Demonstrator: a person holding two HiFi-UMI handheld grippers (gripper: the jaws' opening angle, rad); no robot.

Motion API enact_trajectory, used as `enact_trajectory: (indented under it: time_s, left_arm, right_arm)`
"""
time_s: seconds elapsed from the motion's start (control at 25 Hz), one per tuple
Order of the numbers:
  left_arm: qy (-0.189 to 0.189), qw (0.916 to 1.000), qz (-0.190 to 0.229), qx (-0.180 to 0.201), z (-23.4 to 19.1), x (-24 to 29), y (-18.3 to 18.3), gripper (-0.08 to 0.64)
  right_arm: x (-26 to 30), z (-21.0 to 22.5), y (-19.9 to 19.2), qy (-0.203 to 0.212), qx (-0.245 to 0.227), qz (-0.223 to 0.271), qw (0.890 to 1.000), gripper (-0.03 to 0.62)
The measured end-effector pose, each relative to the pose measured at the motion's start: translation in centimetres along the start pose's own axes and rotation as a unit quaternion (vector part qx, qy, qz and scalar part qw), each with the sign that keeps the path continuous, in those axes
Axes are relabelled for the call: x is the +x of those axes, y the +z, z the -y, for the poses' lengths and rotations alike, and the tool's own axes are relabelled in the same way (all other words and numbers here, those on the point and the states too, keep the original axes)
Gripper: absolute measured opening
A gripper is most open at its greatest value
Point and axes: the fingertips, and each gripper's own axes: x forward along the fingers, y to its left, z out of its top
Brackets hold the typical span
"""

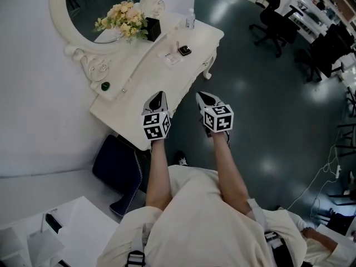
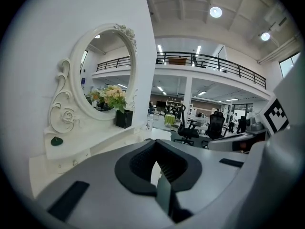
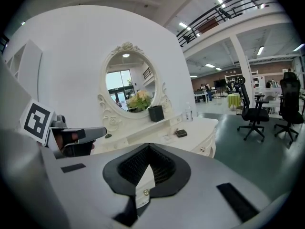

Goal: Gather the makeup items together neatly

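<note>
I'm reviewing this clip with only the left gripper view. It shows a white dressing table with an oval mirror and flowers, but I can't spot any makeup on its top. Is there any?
Observer: Yes. The head view shows a small dark square compact lying on the white dressing table, toward its right end.
Operator: Is the other gripper carrying anything?
Observer: No. The right hand-held gripper has its jaws together with nothing between them.
Operator: Where do the two sit relative to the table?
Observer: In the head view the left hand-held gripper hovers at the table's front edge. The right one appears just off that edge, against the dark floor.
</note>
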Motion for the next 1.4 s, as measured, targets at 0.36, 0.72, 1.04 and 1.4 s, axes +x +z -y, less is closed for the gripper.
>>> enact_trajectory:
  time_s: [0.36,0.72,1.04,1.4]
  left_arm:
    - [-0.017,0.9998,-0.012,0.005,-3.5,2.2,-0.6,0.012]
    - [-0.013,0.9996,-0.02,-0.014,-6.5,3.7,-1.3,0.012]
    - [0.007,0.9991,-0.029,-0.029,-9.7,6.7,-0.9,0.012]
    - [0.026,0.998,-0.043,-0.038,-11.4,12.1,-0.4,0.012]
  right_arm:
    - [4.2,0.6,0.6,-0.015,0.014,-0.002,1.0,0.038]
    - [7.6,0.0,0.8,-0.018,0.008,-0.018,1.0,0.038]
    - [12.4,0.8,2.5,-0.005,0.002,-0.029,1.0,0.038]
    - [18.0,4.0,4.9,0.012,-0.005,-0.042,0.999,0.038]
